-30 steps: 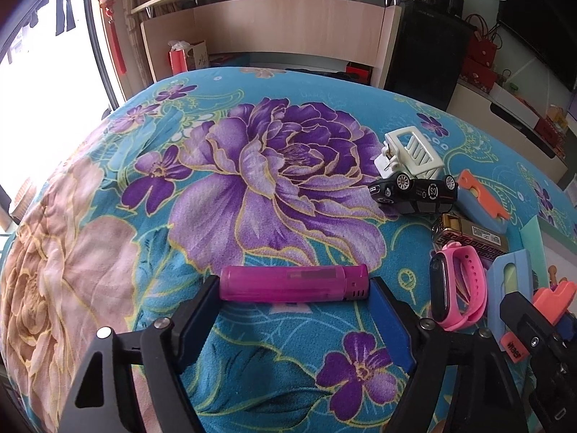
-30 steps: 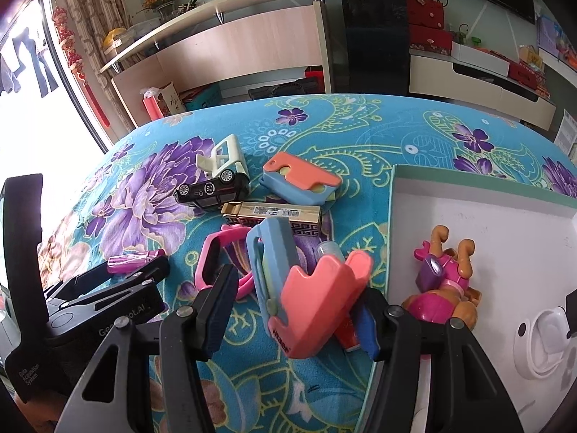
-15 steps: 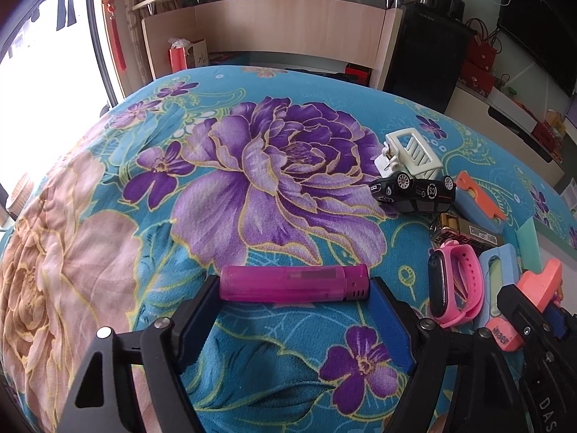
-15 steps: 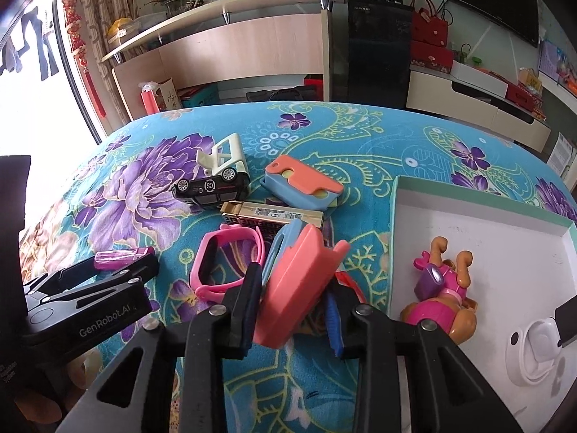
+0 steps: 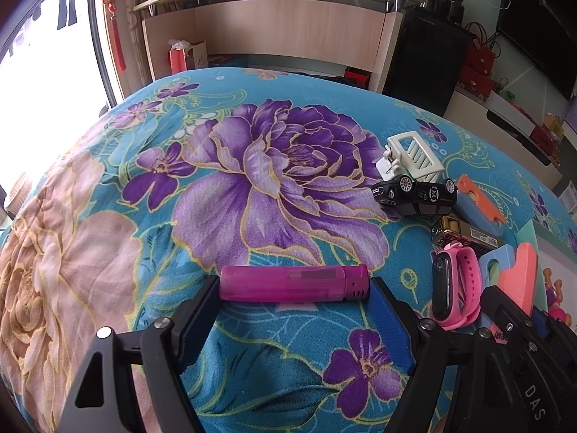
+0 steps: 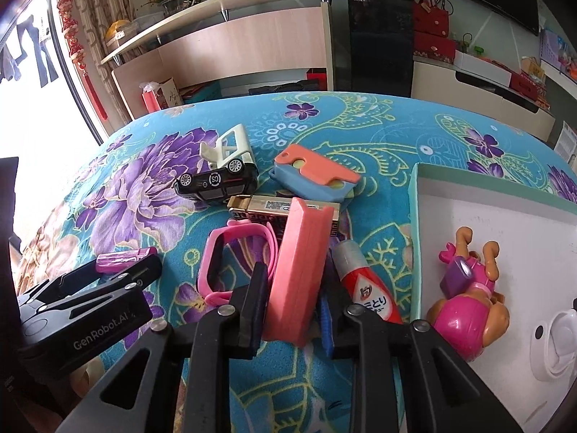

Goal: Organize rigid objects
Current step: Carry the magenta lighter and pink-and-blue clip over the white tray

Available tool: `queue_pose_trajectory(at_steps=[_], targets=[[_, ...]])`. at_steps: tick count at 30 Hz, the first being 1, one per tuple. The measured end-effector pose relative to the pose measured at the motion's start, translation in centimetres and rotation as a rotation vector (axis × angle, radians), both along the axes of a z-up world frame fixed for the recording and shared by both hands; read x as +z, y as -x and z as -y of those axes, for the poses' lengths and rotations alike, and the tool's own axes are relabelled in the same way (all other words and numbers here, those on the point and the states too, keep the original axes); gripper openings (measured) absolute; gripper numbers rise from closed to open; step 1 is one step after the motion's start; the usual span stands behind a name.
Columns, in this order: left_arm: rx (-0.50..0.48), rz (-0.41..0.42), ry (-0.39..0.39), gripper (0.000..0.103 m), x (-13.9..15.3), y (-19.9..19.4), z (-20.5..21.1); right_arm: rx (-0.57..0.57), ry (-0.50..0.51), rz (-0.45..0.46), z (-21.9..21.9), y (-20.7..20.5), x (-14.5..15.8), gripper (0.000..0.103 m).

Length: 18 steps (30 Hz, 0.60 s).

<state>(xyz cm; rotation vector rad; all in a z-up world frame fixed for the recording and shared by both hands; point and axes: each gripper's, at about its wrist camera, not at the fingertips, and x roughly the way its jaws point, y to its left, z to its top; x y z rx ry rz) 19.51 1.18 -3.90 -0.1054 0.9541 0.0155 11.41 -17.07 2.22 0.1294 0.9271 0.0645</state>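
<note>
At lower centre of the left view, the left gripper [image 5: 295,290] has its jaws clamped end to end on a pink lighter [image 5: 294,283] above the floral cloth [image 5: 108,216]. At lower centre of the right view, the right gripper [image 6: 294,308] has its jaws closed on a coral case [image 6: 297,270], left of the tray [image 6: 505,238].

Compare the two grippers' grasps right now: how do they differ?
The left gripper spans a pink lighter lengthwise, jaws wide; the right gripper pinches a coral-and-blue case edge-on, jaws narrow. The lighter lies horizontal; the case stands upright. Both are shut on their objects over the floral blanket.
</note>
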Motion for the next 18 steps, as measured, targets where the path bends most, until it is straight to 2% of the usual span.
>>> queue_pose_trajectory(at_steps=[2, 11, 14, 18], targets=[[0.008, 0.026, 0.016, 0.083, 0.6, 0.3, -0.4, 0.002, -0.005, 0.014, 0.1, 0.2, 0.6, 0.021], [0.036, 0.149, 0.044, 0.083, 4.3, 1.9, -1.4, -0.026, -0.042, 0.141, 1.3, 1.8, 4.3, 0.021], [0.026, 0.183, 0.045, 0.083, 5.5, 2.5, -1.2, -0.040, -0.060, 0.214, 2.0, 2.7, 6.2, 0.021], [0.000, 0.207, 0.042, 0.083, 6.4, 2.9, -0.5, -0.067, -0.072, 0.260, 3.0, 3.5, 7.8, 0.021]])
